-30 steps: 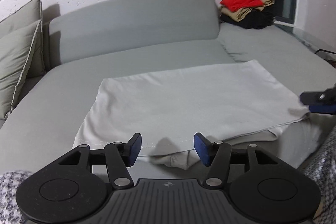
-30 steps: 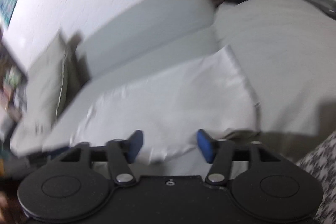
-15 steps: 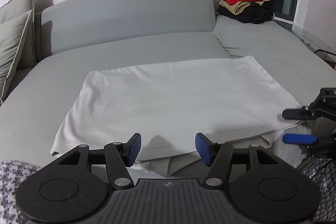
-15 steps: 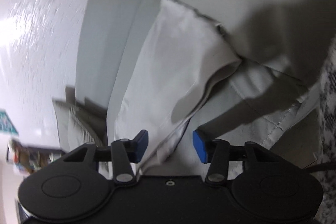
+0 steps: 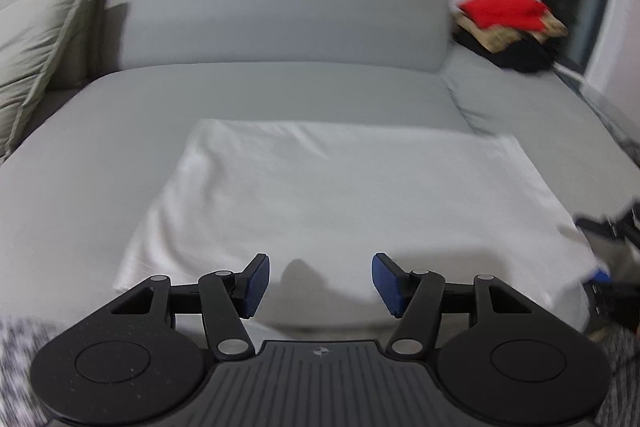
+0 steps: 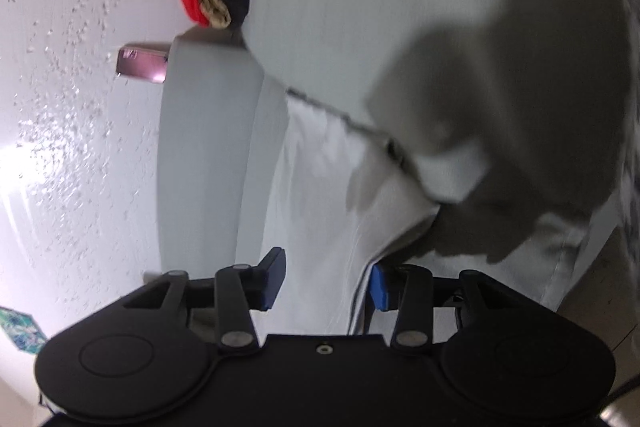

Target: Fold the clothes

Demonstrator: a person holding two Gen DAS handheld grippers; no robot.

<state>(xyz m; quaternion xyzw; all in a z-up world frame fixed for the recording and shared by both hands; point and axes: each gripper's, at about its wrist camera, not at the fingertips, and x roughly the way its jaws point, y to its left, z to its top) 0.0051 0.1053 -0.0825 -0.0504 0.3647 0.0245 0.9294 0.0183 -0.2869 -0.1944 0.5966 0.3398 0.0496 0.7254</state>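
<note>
- A pale folded garment (image 5: 340, 195) lay spread across the grey sofa (image 5: 280, 87), filling the middle of the left wrist view.
- The left tongs (image 5: 320, 285) hovered released over the garment's near edge at the bottom of the frame, blue pads apart, nothing between them.
- The right tongs (image 6: 326, 283), rolled sideways, were closing with the garment's edge (image 6: 360, 267) between the pads, not yet clenched on it.
- A stack of folded clothes (image 5: 508, 19), red on top, sat at the upper right.
</note>
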